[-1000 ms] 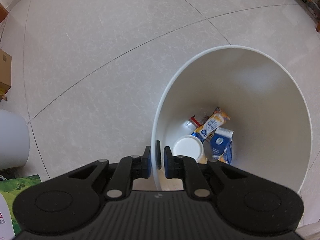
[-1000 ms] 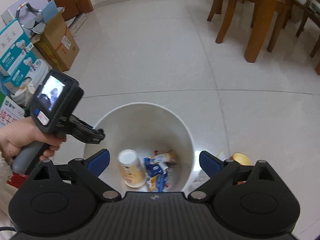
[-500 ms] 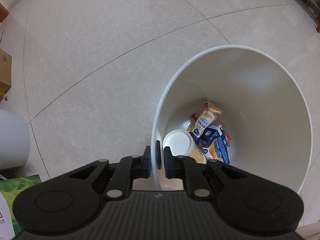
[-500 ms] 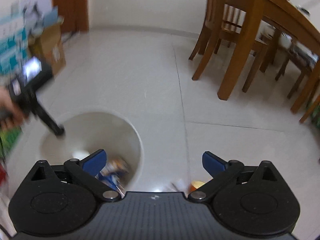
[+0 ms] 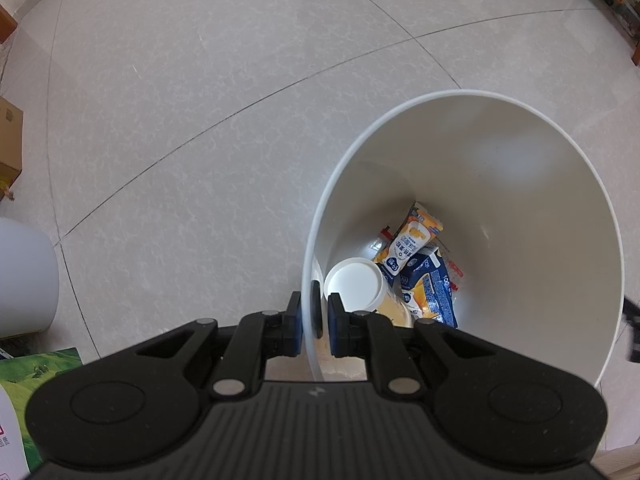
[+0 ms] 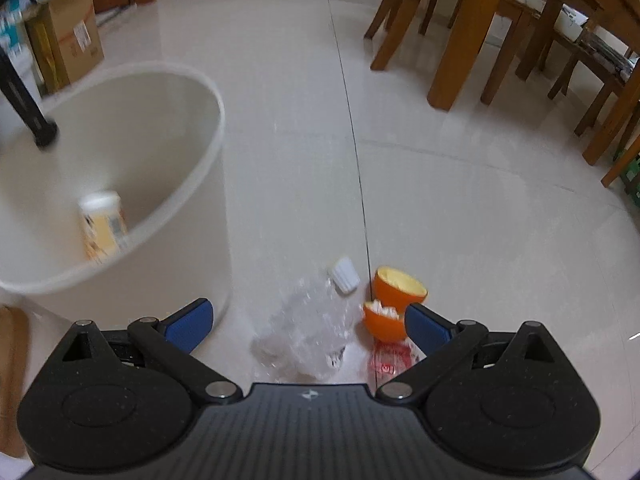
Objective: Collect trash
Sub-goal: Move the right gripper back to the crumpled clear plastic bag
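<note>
The left gripper (image 5: 313, 322) is clamped tight on the near rim of the white bin (image 5: 520, 208), where a white-capped cup (image 5: 360, 284) and blue-and-orange cartons (image 5: 416, 240) lie at the bottom, print too small to read. Only the right view shows the floor trash just right of the bin: the right gripper (image 6: 309, 326) gapes wide and empty over a crumpled clear bottle (image 6: 308, 328), a red-printed wrapper (image 6: 386, 360), orange peels (image 6: 396, 286) and a white cap (image 6: 344, 275). Beyond are table legs (image 6: 460, 48) and boxes (image 6: 68, 40).

We saw both grippers, left gripper (image 5: 314, 320) and right gripper (image 6: 309, 322), had black ribbed bodies, silver rivets, blue fingertip pads.
</note>
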Motion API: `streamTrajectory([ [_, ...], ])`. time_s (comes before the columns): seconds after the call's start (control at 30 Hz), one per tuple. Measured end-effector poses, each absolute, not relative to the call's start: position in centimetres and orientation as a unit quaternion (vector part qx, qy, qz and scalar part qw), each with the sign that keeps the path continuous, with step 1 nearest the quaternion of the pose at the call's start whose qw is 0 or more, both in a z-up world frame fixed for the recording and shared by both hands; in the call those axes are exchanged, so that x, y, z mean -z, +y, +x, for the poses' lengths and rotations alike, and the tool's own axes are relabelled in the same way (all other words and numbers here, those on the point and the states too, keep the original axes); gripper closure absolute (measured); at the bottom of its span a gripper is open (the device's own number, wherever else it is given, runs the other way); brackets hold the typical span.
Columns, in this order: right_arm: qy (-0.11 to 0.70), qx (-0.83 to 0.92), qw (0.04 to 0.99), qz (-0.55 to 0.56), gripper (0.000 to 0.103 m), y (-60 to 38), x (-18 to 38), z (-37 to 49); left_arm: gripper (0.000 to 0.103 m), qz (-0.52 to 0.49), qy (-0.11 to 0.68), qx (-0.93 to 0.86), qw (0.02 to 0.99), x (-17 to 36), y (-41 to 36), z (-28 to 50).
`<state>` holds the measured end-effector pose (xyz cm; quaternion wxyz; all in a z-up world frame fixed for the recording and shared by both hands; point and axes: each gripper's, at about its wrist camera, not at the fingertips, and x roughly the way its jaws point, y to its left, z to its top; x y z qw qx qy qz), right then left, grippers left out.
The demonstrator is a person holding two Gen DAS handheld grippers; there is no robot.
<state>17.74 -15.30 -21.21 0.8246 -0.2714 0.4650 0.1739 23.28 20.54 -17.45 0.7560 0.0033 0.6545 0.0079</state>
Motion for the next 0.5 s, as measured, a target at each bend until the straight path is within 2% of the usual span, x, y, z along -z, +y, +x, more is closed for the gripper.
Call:
streamTrajectory([
  [0.2,0.489,-0.159,0.819,-0.254,0.000,-17.0,27.3,19.3,0.093,0.006,0.655,-0.007,0.756,17.5,20.4,23.3],
  [0.5,0.512,-0.169,0.810,-0.230,0.000,-18.2,32.4,22.1,0.093,0.006,0.657,-0.007,0.754,17.7,20.4,23.3],
])
